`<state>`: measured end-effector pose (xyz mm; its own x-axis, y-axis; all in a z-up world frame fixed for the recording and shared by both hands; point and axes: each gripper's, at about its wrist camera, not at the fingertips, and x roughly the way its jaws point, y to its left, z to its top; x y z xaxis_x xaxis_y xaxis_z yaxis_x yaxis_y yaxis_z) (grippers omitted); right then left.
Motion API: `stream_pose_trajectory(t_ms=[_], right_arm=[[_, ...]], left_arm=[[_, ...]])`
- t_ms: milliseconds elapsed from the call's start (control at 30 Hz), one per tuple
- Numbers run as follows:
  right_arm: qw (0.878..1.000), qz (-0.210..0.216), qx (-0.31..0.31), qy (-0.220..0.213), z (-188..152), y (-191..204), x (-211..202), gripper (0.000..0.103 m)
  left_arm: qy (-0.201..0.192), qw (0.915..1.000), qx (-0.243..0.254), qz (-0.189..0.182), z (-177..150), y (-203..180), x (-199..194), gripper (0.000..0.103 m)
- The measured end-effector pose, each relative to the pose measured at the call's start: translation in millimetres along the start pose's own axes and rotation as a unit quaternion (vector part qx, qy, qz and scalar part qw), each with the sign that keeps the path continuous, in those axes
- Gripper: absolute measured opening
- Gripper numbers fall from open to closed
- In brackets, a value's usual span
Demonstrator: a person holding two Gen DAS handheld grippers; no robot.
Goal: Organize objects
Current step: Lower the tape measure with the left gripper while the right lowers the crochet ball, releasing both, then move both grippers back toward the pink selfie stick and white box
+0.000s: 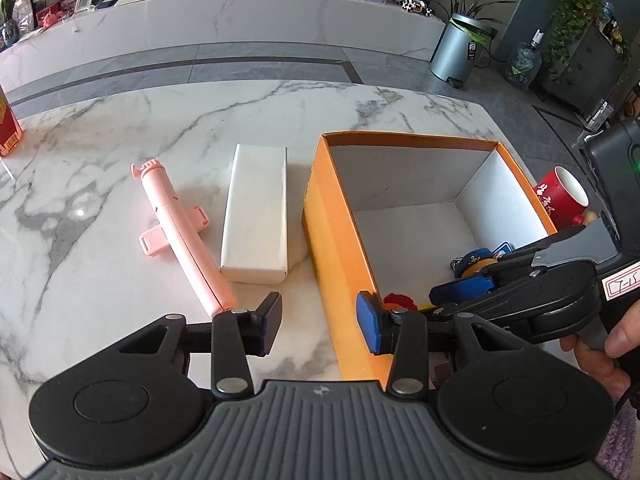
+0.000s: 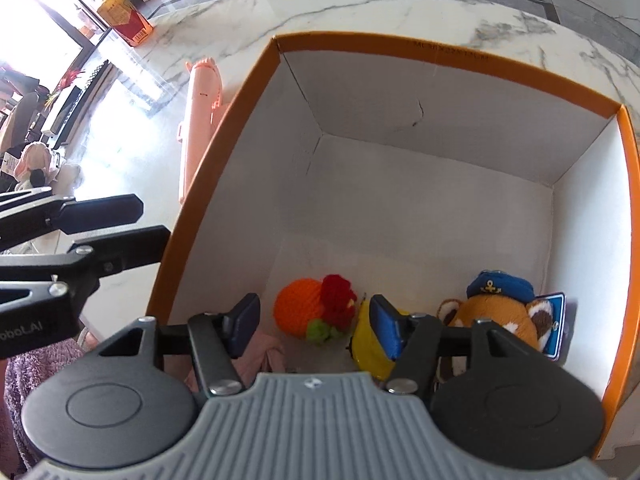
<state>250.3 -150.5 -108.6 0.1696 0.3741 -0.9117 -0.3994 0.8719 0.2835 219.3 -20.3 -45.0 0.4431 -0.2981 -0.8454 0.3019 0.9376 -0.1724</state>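
While both jaws gape empty, "oboLAI" on the left gripper (image 2: 132, 224); right gripper (image 2: 316, 320) unlettered.

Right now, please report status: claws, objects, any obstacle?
Left claw open, astride orange box wall. Right claw open, empty, inside box above crochet toy. Pink stick, white box outside. No obstacle.

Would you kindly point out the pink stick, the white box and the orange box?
pink stick (image 1: 182, 236): left wrist view, mid-shaft.
white box (image 1: 256, 212): left wrist view, top face.
orange box (image 1: 336, 240): left wrist view, outer left wall.
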Motion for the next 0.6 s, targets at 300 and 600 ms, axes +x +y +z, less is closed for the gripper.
stream_pose_trajectory(t_ms=[300,600], right_arm=[[1.0,0.013,0.004,-0.017,18.7,-4.4,20.4,0.044],[0.999,-0.024,0.013,0.031,3.2,-13.2,35.6,0.009]], left_arm=[[0.005,1.0,-0.008,0.002,1.6,0.5,4.8,0.046],[0.011,0.9999,-0.009,0.007,0.9,3.6,11.1,0.043]])
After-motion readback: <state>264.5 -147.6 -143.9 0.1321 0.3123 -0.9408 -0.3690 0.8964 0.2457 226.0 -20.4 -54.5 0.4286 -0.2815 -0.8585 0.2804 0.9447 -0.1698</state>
